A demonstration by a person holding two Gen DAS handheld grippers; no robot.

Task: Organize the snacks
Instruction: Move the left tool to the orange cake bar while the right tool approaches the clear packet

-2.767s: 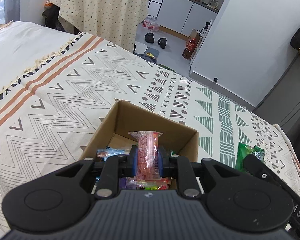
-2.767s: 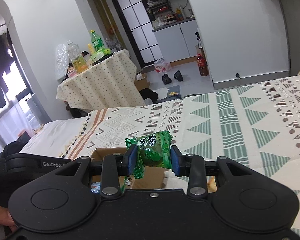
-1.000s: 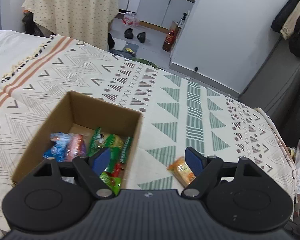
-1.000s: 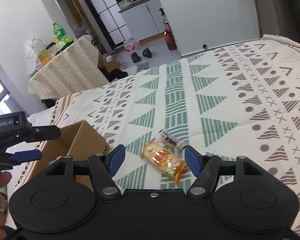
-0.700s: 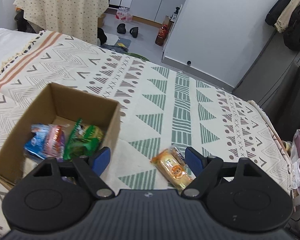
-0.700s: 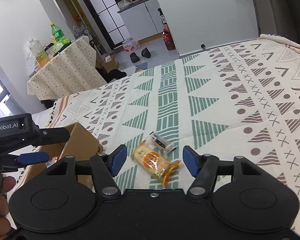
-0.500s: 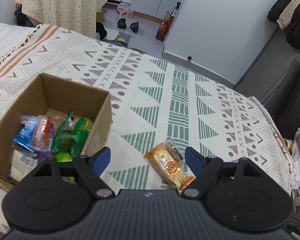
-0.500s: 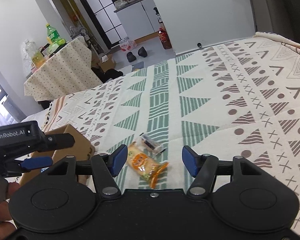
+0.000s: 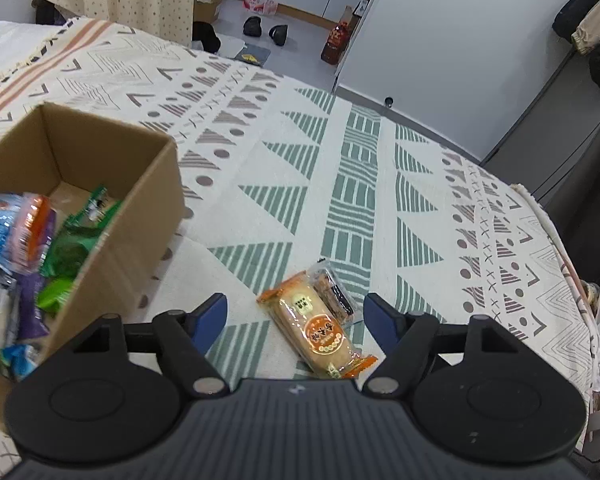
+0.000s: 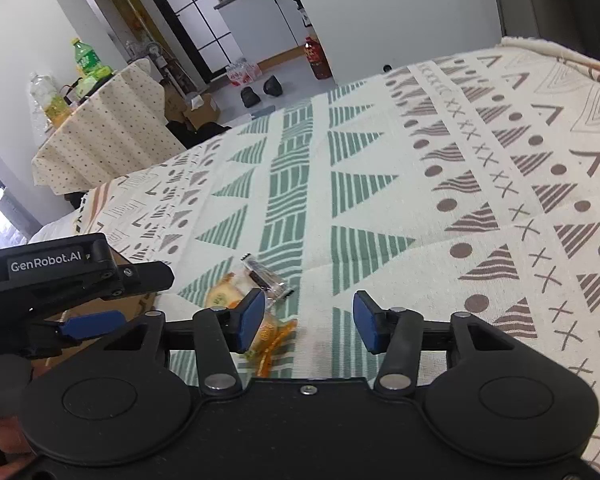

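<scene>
Orange-wrapped and pale, a cake packet (image 9: 318,326) lies flat on a bed covered by a cream blanket (image 9: 380,208) patterned with green and brown triangles. A smaller clear packet (image 9: 334,290) with a dark bar inside lies touching its far right side. The left gripper (image 9: 296,320) hovers above them with its blue fingers (image 9: 210,318) spread wide and empty; the cake packet sits between the fingers, a little nearer the right one. To the left stands an open cardboard box (image 9: 140,216) holding green, blue, pink and purple snack packets (image 9: 40,248). In the right wrist view, the right gripper (image 10: 308,322) is also wide open and empty, with the cake packet (image 10: 224,294) partly hidden behind its left finger (image 10: 250,320), and bare blanket between the two fingers.
</scene>
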